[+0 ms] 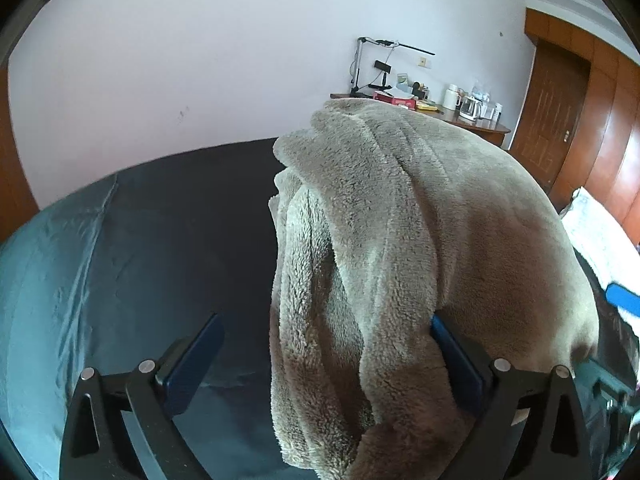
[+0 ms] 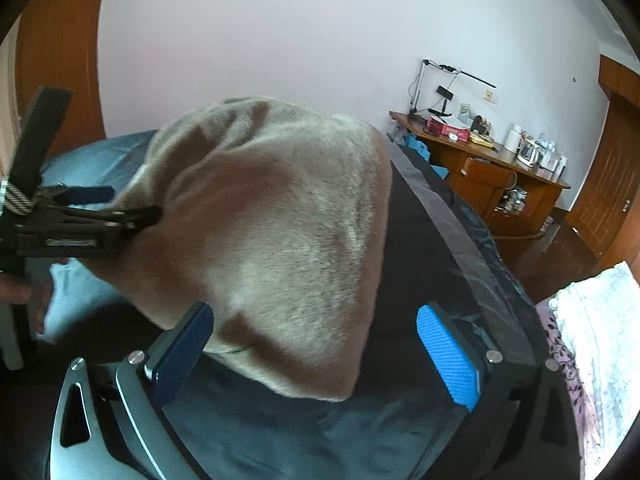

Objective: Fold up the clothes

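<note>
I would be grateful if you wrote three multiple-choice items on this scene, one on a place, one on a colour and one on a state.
1. Where does the fleece garment lie?
A. on the dark bed sheet
B. on the wooden desk
C. on the floor

2. What colour is the garment?
A. bright red
B. grey-beige
C. navy

3. How does the right gripper stand?
A. open
B. shut on the garment
C. shut on a kettle

Answers:
1 A, the garment is heaped on the sheet while the desk stands far off by the wall.
2 B, its pile looks grey-beige in both views.
3 A, its blue fingers stand wide apart, and only its own left one touches the garment's edge.
</note>
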`<state>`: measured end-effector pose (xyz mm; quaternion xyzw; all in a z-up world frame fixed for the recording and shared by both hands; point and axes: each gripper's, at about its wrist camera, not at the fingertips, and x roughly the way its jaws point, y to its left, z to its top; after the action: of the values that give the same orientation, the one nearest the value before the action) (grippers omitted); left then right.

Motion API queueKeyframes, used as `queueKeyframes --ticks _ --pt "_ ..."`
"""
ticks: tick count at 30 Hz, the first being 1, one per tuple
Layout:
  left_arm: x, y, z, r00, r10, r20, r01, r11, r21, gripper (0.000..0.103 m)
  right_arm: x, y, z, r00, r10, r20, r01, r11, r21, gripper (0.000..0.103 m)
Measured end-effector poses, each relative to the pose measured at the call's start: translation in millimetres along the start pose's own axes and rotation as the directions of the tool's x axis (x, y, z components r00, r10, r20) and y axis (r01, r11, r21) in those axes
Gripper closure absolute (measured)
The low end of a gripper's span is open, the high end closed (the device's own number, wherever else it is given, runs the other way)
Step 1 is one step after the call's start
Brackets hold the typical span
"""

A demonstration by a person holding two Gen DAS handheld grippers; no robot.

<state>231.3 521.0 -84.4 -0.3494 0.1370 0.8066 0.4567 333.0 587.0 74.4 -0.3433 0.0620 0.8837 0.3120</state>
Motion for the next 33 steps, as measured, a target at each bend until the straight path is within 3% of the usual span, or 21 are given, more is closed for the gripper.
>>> queueKeyframes --ticks 7,11,16,25,28,33 --pt "-0.5 -0.4 -1.1 1.0 -0.008 0.003 0.008 1.0 0.003 0.001 17.5 -5.1 -14.3 0.993 -0.071 -0.089 0.071 0.997 -0.002 0.001" --pt "2.0 4.0 -1.3 0.999 -0.04 -0.006 0.04 0.999 -0.019 0.0 10.4 -21.7 -20.6 0.992 -0.078 -0.099 0.086 0.993 0.075 0.001" --pt "2.2 4.0 -1.7 0.999 -0.048 -0.006 0.048 0.999 -0.013 0.0 7.0 -18.4 -18.1 0.987 -0.132 -0.093 0.135 0.99 0.025 0.001" --pt "1.6 2.6 -1.7 0.999 -0.051 -0.008 0.052 0.999 0.012 0.0 17.6 -35.0 -25.9 0.98 -0.135 -0.148 0.142 0.989 0.042 0.001" --pt "-0.9 3.2 -1.4 0.998 -0.055 0.0 0.055 0.998 -0.004 0.0 12.8 -26.6 -24.1 0.979 -0.154 -0.135 0.158 0.987 0.015 0.001" --pt "-8.7 -0.7 3.7 1.0 -0.018 0.024 0.018 1.0 -0.003 0.0 -14.6 -18.3 -15.0 0.996 -0.086 -0.036 0.087 0.995 0.046 0.001"
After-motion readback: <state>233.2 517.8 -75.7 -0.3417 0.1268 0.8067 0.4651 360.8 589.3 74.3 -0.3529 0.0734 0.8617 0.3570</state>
